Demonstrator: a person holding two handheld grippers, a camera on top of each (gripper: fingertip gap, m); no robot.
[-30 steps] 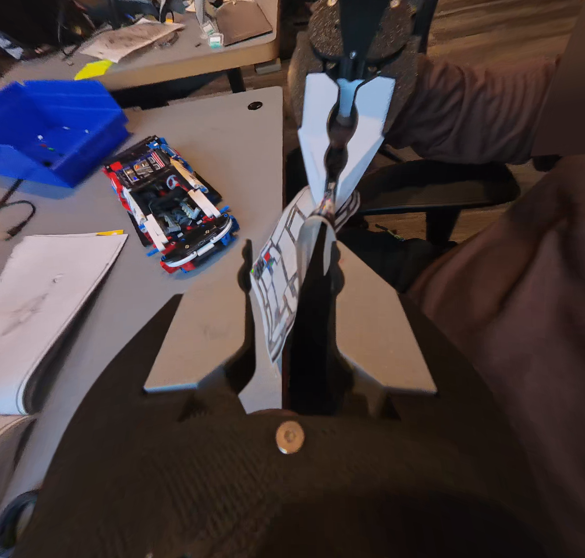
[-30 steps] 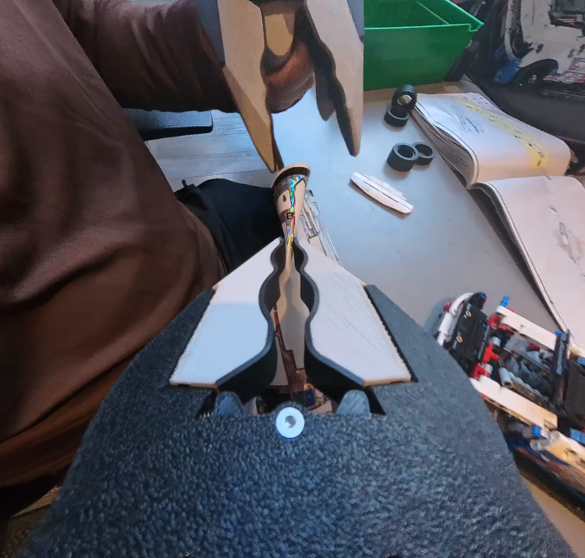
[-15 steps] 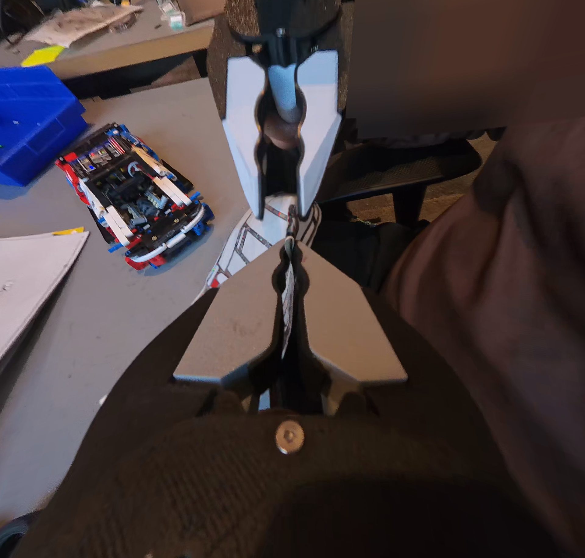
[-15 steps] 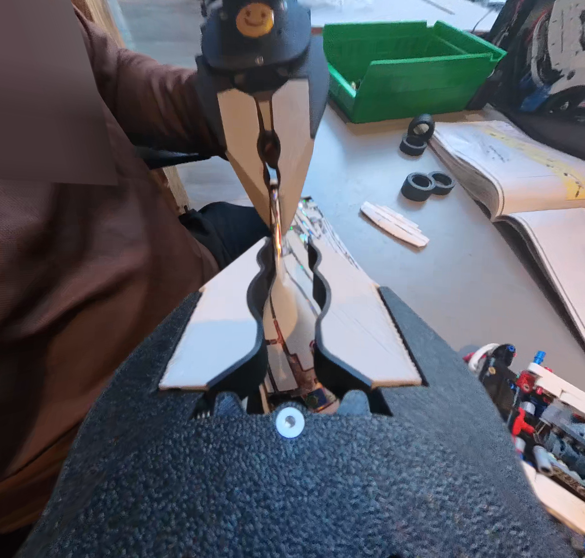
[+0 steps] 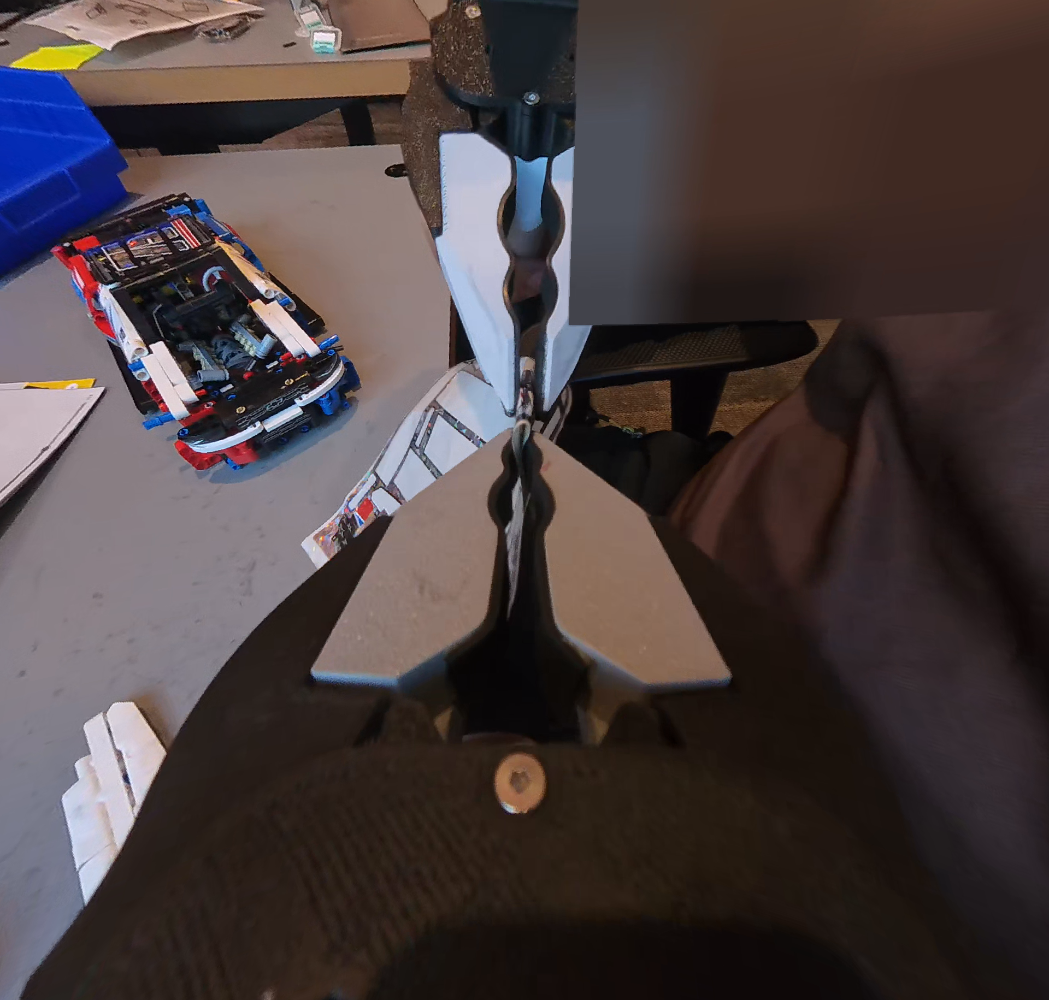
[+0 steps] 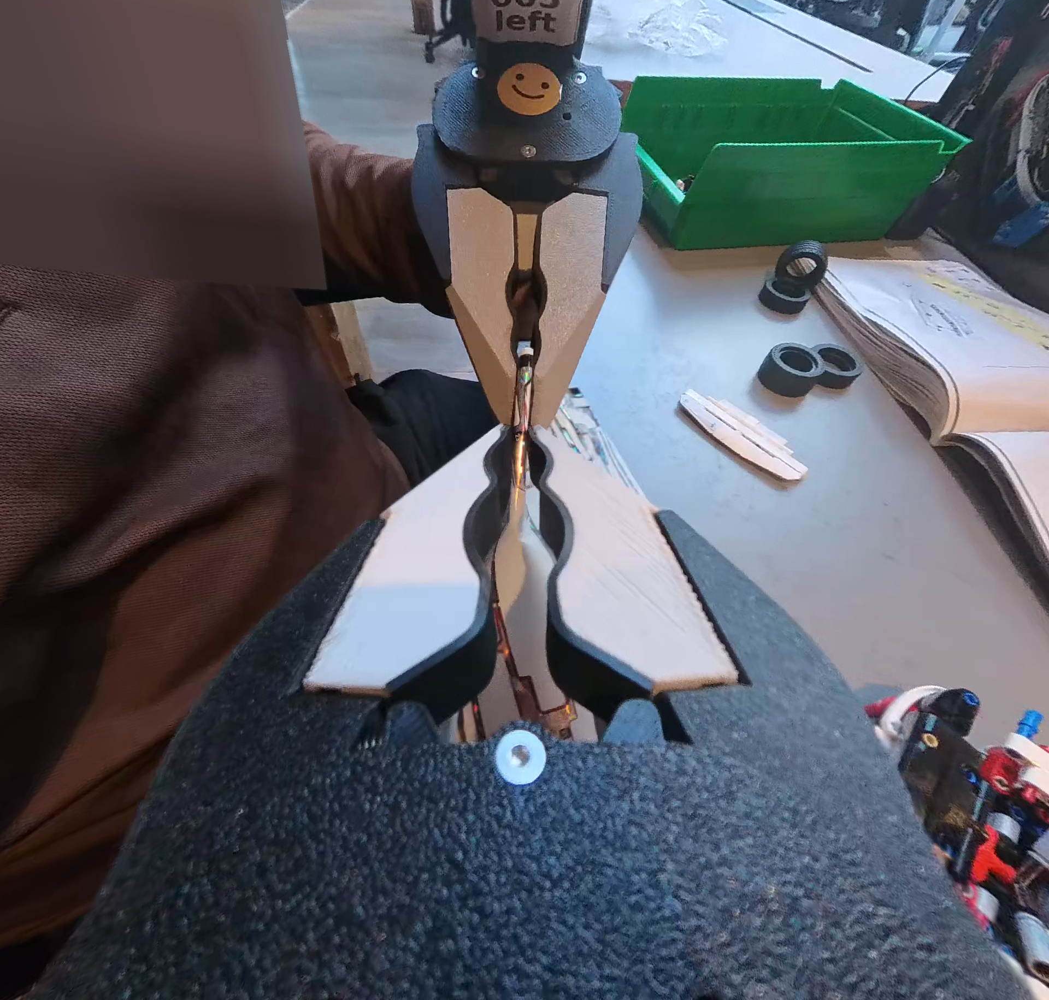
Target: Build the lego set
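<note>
Two grippers meet tip to tip over the tabletop (image 5: 170,564) edge, both clamped on one sticker sheet (image 5: 431,451): the left gripper (image 5: 525,439) pinches its edge with jaws nearly closed, and the right gripper (image 6: 519,433) grips the same sheet from the opposite side. The part-built lego car (image 5: 204,337) sits on the tabletop to the left, well apart. Black tires (image 6: 806,368), a white piece (image 6: 738,433), an open manual (image 6: 936,360) and a green bin (image 6: 794,178) lie beyond.

Cluttered workshop, dim and warm-lit

A grey surface (image 5: 284,224) fills the foreground; a second desk (image 5: 238,73) stands at eleven o'clock. A black mesh office chair (image 5: 698,343) sits at two o'clock on brown carpet (image 5: 755,405). Daylight falls on a long white table (image 6: 766,48) beyond.
</note>
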